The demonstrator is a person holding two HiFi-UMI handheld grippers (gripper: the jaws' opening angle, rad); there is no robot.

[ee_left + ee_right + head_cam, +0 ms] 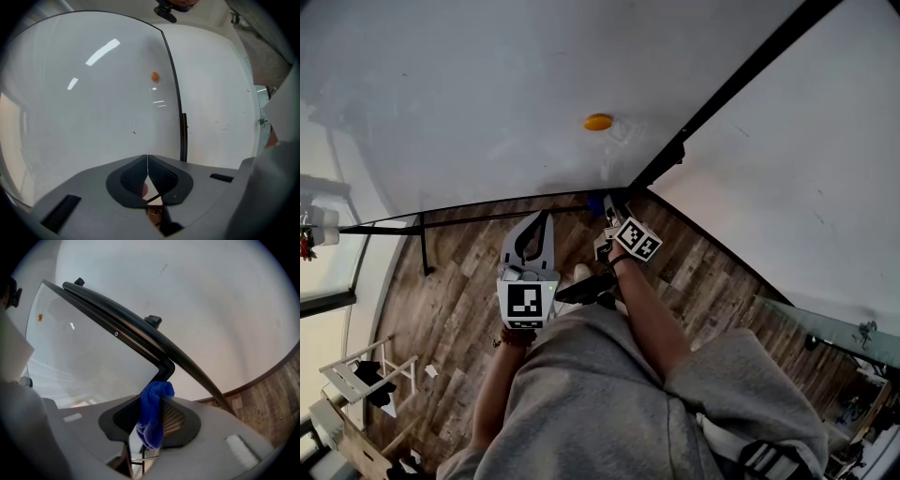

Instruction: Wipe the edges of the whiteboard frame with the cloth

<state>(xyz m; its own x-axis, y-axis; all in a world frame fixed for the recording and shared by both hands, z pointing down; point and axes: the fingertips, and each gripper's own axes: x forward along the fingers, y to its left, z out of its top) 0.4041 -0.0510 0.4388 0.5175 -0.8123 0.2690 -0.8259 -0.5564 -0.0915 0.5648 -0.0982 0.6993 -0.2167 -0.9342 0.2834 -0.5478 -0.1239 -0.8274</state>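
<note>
Cloth [151, 422] between the right tongs [153, 401], at corner of whiteboard frame [140, 336].

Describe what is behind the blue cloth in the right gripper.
Behind the fluffy blue cloth, clamped in the right gripper, stands the lower corner of the black whiteboard frame, with white wall beyond. The cloth covers the corner's very tip, so contact cannot be confirmed.

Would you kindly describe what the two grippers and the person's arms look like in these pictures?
The left gripper and the right gripper both have smooth grey bodies. Each ends in two jaws with ribbed pads set in a dark surround. Each also carries a white cube printed with black square markers: the left cube and the right cube. The forearms are bare, with no sleeves, and a grey garment covers the body.
</note>
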